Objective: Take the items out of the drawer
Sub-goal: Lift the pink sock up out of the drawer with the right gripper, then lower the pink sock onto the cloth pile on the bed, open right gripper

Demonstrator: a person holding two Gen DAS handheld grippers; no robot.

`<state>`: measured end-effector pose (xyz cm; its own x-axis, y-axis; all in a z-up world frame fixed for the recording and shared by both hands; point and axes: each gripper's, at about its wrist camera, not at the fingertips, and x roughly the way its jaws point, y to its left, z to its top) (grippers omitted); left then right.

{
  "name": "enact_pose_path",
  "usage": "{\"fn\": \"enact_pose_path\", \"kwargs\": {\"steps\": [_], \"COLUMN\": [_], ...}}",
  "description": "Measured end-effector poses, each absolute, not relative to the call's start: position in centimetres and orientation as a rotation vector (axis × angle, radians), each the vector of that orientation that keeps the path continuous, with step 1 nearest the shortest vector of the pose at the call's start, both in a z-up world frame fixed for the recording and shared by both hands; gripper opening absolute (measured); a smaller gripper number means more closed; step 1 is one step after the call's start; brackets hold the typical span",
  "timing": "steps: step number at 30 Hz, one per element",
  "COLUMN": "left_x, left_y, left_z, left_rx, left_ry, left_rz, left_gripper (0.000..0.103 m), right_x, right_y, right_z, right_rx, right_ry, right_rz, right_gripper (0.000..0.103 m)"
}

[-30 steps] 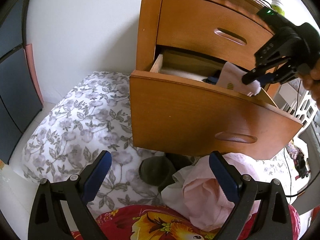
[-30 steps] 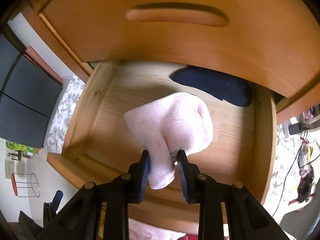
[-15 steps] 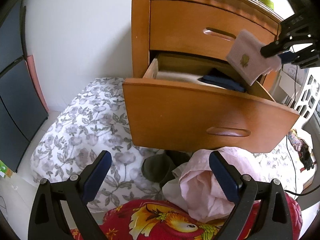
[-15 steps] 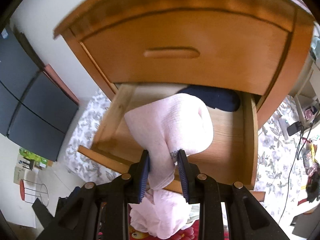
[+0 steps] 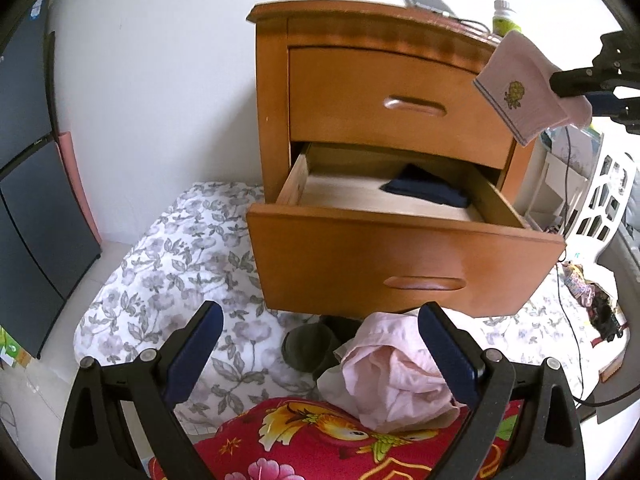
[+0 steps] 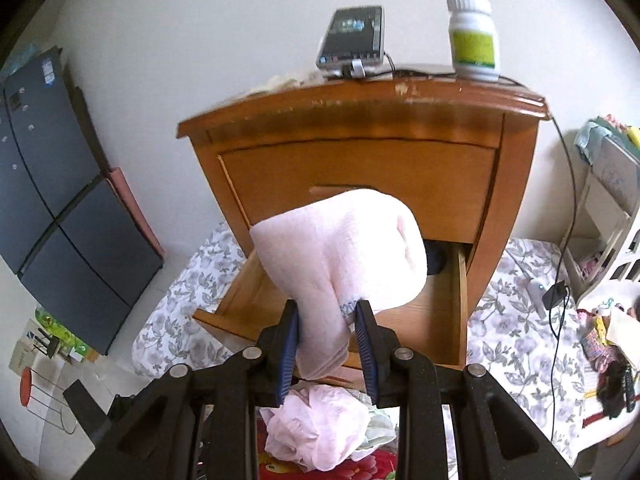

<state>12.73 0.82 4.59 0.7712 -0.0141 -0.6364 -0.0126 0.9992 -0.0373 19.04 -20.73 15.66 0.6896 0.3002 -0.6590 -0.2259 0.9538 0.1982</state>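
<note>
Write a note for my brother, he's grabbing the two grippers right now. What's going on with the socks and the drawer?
Right gripper: shut on the pink sock, held in the air in front of the nightstand.
Left gripper: open, empty, low in front of the open lower drawer.
Done: pink sock is out.
Left: set it down, perhaps by the pink clothes below; then fetch the dark blue item in the drawer.

The nightstand (image 5: 360, 92) was glossy varnished wood, its open drawer (image 5: 400, 264) paler and matt inside, the pink sock (image 6: 340, 256) was soft ribbed knit cloth, and the white bottle (image 6: 474, 38) looked like smooth plastic.
</note>
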Motion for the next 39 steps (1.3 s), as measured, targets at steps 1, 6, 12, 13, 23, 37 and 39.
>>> {"fn": "enact_pose_path", "kwargs": {"steps": [1, 6, 12, 13, 23, 37, 39], "left_x": [12.5, 11.5, 10.4, 10.3, 9.9, 10.7, 10.8], "left_y": [0.7, 0.5, 0.4, 0.4, 0.2, 0.9, 0.9], "left_z": [4.8, 6.2, 7.2, 7.3, 7.7, 5.7, 5.4], "left_rx": [-0.041, -0.044, -0.041, -0.040, -0.035, -0.044, -0.041], "left_ry": [0.685, 0.666, 0.650, 0.649, 0.646, 0.692, 0.699], "left_rz": [-0.003, -0.002, -0.002, -0.002, -0.010, 0.005, 0.000], "left_gripper": [0.098, 0.098, 0.098, 0.098, 0.098, 0.098, 0.098], "right_x": [18.6, 16.2, 14.0, 13.8, 12.1, 13.6, 13.8], "right_y": [-20.9, -20.9, -21.1, -21.1, -19.9, -18.6, -18.6], "right_z": [15.9, 16.7, 16.5, 16.5, 13.5, 4.5, 3.5], "right_rx": [0.099, 0.060, 0.050, 0.047, -0.030, 0.014, 0.021], "right_ry": [0.748, 0.701, 0.689, 0.690, 0.724, 0.856, 0.871], "right_rz": [0.293, 0.294, 0.300, 0.303, 0.289, 0.226, 0.208], "right_gripper": [0.030, 0.030, 0.030, 0.030, 0.030, 0.030, 0.030]}}
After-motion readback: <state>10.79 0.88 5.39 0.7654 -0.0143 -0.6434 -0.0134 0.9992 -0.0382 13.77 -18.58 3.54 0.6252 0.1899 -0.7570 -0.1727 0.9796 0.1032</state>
